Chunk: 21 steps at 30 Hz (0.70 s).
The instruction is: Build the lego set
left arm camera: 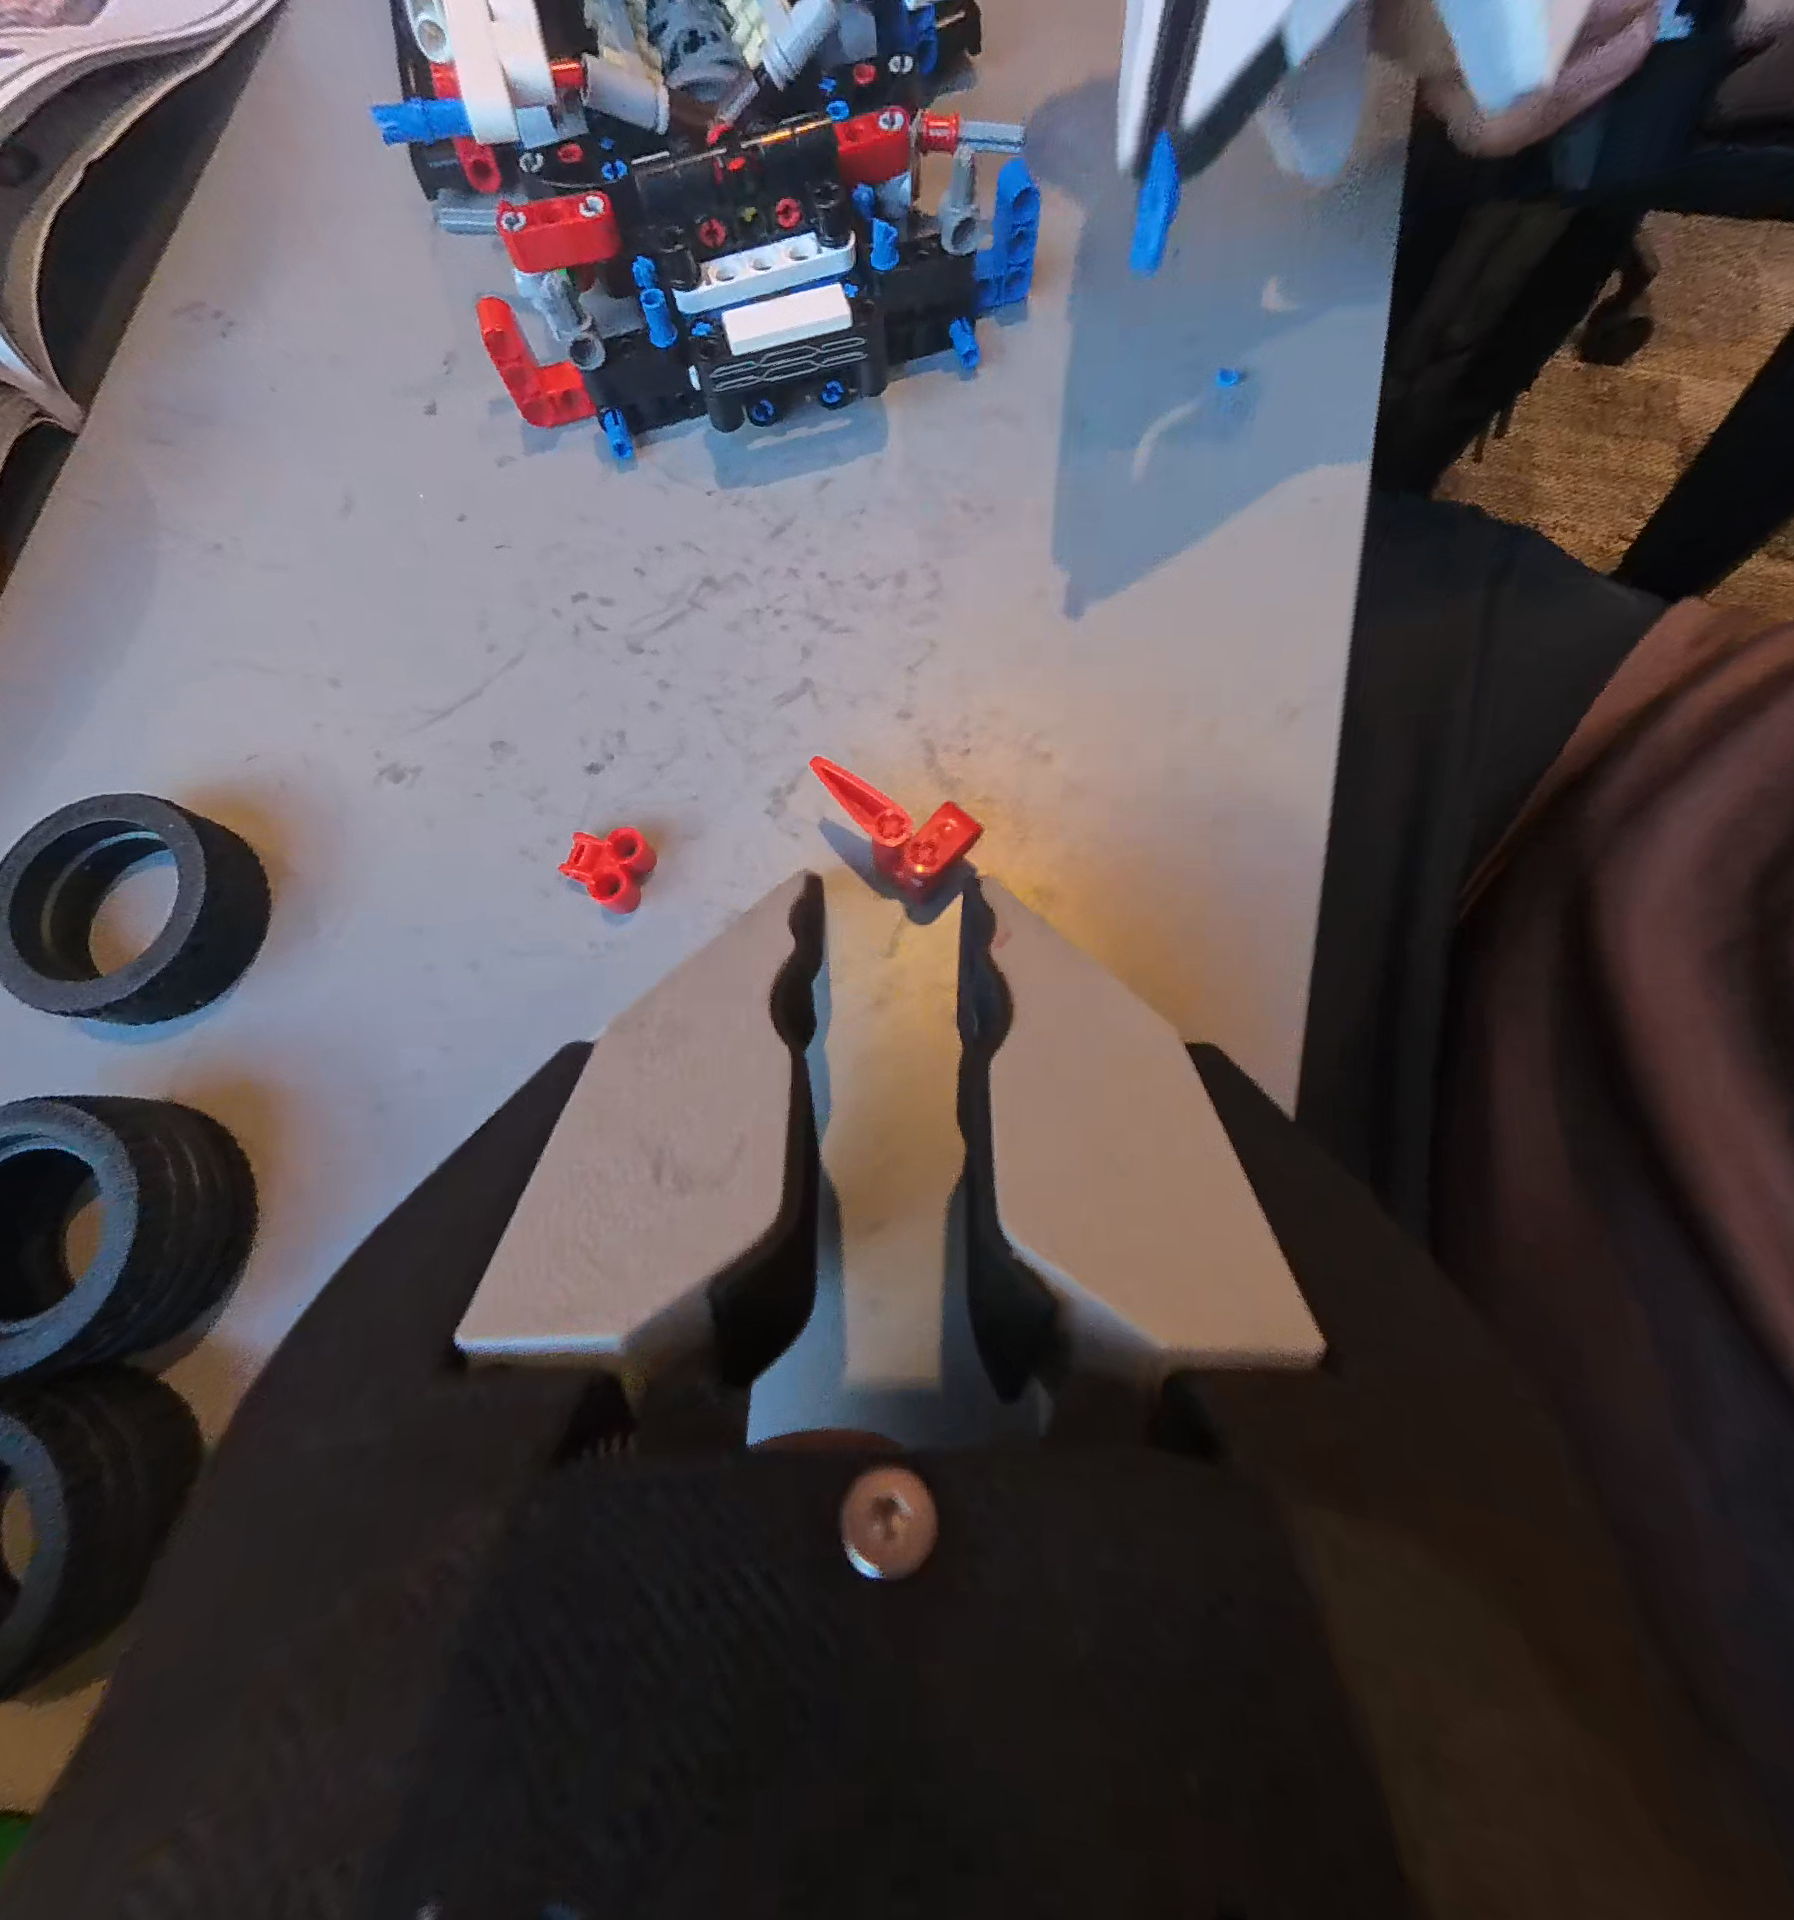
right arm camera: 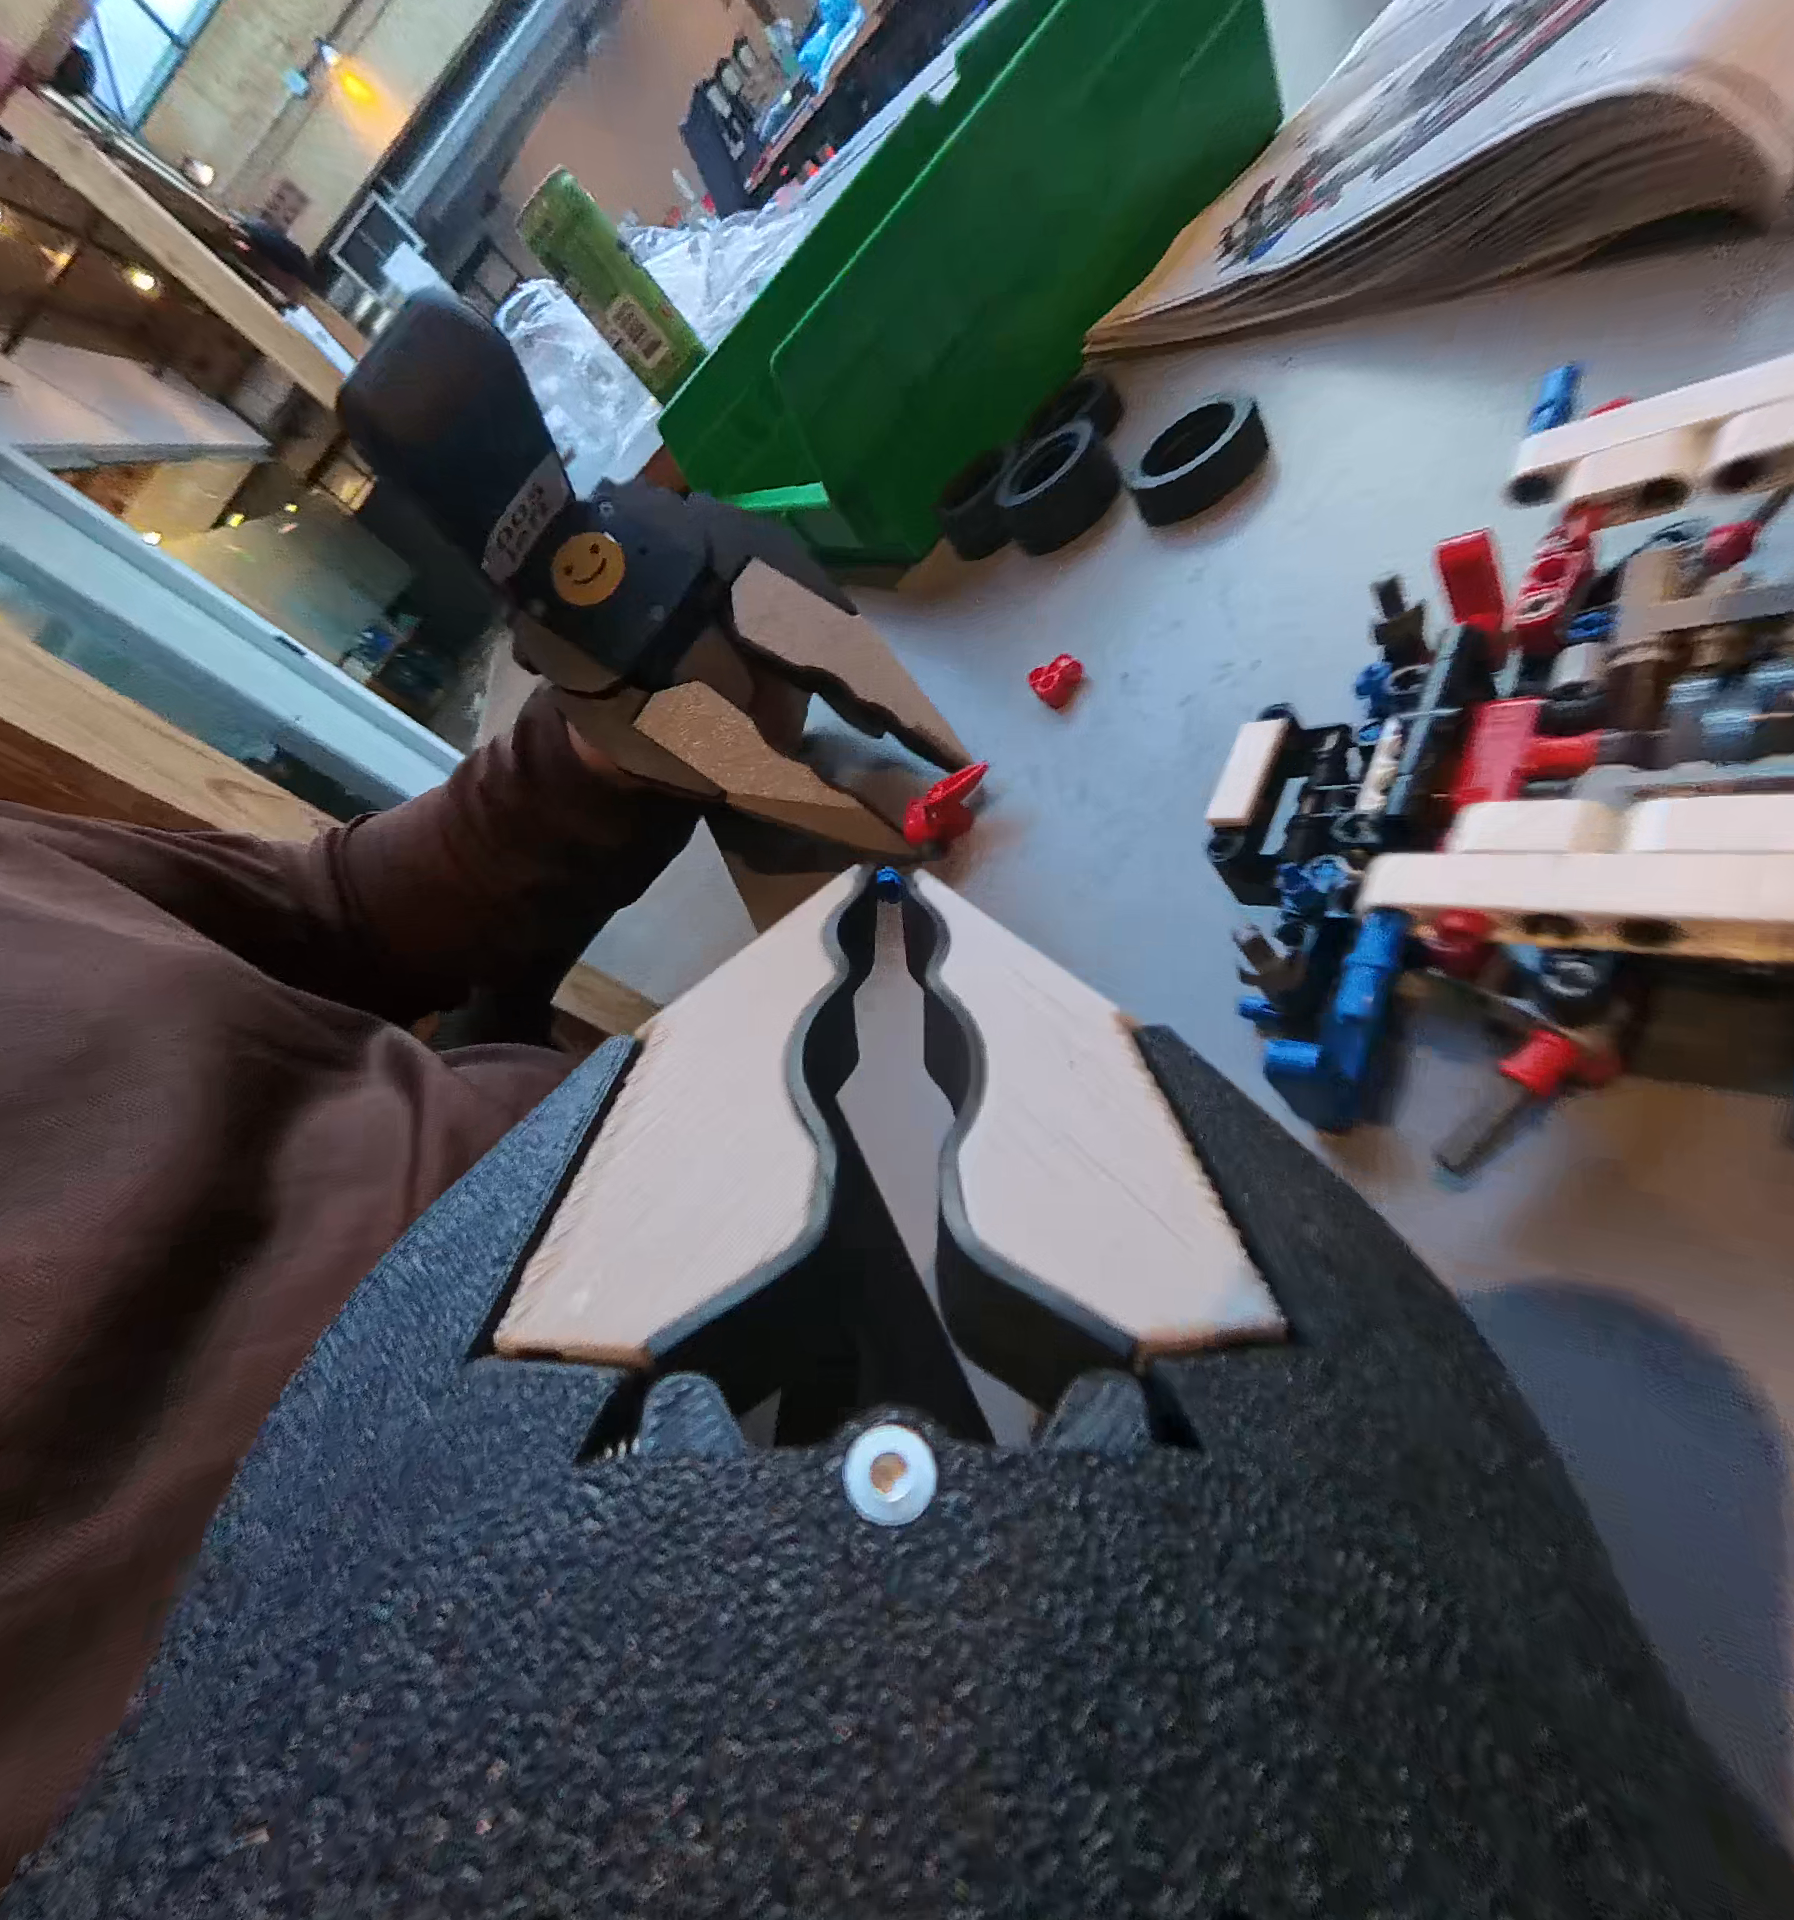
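Grainy black gripper (right arm camera: 888,902), tiny blue pin (right arm camera: 886,883)

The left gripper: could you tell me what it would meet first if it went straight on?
Most likely the red assembled piece on the table, just beyond the left gripper; its fingers are open.
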### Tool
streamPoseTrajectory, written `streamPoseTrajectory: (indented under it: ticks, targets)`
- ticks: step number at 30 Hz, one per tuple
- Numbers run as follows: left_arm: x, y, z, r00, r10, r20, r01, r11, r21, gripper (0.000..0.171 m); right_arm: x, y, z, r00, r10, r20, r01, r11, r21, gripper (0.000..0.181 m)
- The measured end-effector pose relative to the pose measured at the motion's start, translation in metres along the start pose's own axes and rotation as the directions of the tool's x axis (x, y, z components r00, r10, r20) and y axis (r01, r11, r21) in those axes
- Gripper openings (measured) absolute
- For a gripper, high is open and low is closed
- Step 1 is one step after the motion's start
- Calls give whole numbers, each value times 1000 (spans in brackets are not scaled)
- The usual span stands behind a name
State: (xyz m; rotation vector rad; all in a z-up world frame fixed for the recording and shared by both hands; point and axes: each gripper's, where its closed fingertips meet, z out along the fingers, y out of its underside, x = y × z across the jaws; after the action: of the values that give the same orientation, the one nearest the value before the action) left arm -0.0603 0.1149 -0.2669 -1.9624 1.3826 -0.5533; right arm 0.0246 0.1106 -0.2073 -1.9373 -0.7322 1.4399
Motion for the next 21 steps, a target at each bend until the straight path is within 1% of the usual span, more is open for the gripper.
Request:
streamPoseTrajectory:
  ticks: [2,5,9,11,14,19,21]
  targets:
    - [-2,0,-1,1000,-10,4,10,1000,-1,29,-2,5,13,1000,23,16,-22,999,-26,4]
    - [-1,0,1,997,-77,5,77,997,-6,36,-4,11,26,1000,16,26,-14,998,-60,4]
    - [3,-6,5,986,-165,26,165,986,6,38,0,11,32,1000,11,1,-11,998,-56,4]
    - [0,-6,6,981,-187,53,187,982,8,33,3,9,34,1000,14,-13,-14,999,-44,4]
    - [-4,-5,6,979,-173,104,174,985,1,18,4,8,36,1000,17,-25,-18,999,-40,4]
    - [7,-6,7,993,-98,66,98,995,-4,17,0,12,47,999,24,-24,-25,997,-66,4]
    - [13,-7,7,999,-43,20,43,999,-6,17,-1,14,52,999,27,-27,-29,997,-76,4]
